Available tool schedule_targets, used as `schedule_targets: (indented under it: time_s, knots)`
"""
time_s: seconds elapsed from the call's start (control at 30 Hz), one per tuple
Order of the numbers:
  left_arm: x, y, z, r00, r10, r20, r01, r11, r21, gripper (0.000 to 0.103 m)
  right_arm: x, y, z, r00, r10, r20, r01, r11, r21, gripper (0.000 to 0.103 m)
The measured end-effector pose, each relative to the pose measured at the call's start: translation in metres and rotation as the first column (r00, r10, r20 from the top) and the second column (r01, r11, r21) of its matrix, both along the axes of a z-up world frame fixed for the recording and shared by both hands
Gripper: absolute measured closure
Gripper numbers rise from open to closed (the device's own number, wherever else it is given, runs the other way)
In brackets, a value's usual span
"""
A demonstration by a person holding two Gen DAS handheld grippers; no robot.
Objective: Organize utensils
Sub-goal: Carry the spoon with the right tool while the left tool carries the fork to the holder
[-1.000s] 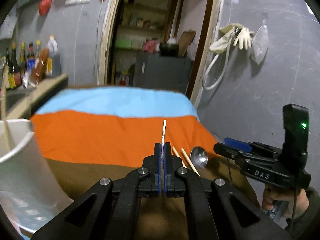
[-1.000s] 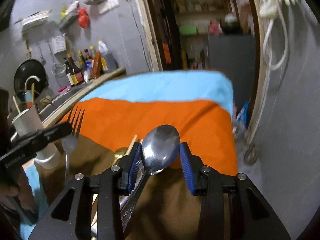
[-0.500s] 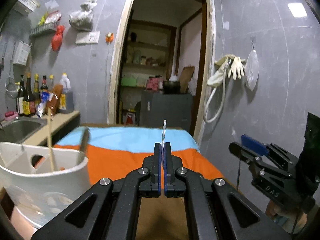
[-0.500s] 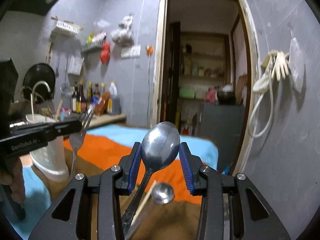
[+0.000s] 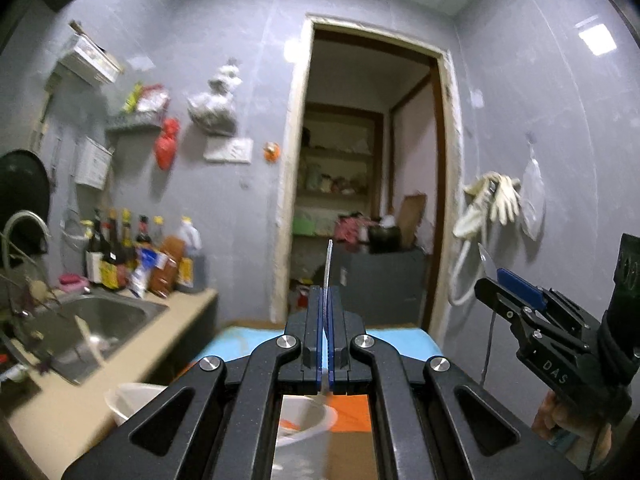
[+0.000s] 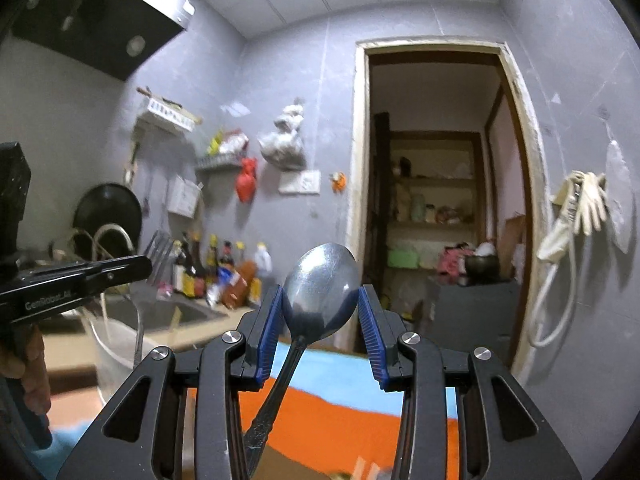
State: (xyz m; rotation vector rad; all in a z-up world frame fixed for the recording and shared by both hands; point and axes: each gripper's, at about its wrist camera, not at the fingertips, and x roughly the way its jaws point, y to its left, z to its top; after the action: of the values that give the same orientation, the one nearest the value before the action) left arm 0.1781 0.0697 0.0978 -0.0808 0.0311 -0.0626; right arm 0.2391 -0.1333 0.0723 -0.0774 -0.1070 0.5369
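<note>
**A:** Two utensils are up at once. Nearest, the right gripper has its blue pads closed on the bowl of the spoon, handle hanging down and leaning left between the arms. The bowl is gripped only by its edges, so I judge it could pivot or slide if swung.

**B:** And the left?

**A:** The left gripper is pinched tight on the fork, seen edge-on as a thin strip rising above the pads. In the right view its tines stand up beyond the jaw tips and the handle drops toward the holder.

**B:** Where's the holder exactly?

**A:** White, low and left, its rim showing just under the left gripper. Beyond lie the orange and blue cloth, then the sink and bottles.

**B:** So how to do this well?

**A:** I'd say the fork goes first. Keep it plumb, bring the handle end over the opening, lower until it is well inside, and only then ease the pads apart. Hold the spoon level and apart meanwhile, so the two tools don't knock. The holder's inside is hidden, so I can't tell which compartment is free; look down first.
</note>
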Motion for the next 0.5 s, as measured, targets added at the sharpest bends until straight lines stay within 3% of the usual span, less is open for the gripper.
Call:
schedule_targets:
  time_s: [0.27,0.5]
  knots:
    - [-0.025,0.080,0.021,0.977,0.193,0.089,-0.191,0.981,-0.025,0.103,0.004,0.059,0.025,0.994,0.090,0.055,-0.093,0.994,0.060,0.068]
    - [-0.019,0.124,0.009,0.943,0.313,0.116,-0.313,0.950,-0.016,0.103,0.009,0.109,0.016,0.991,0.081,0.106,-0.082,0.997,0.001,0.068]
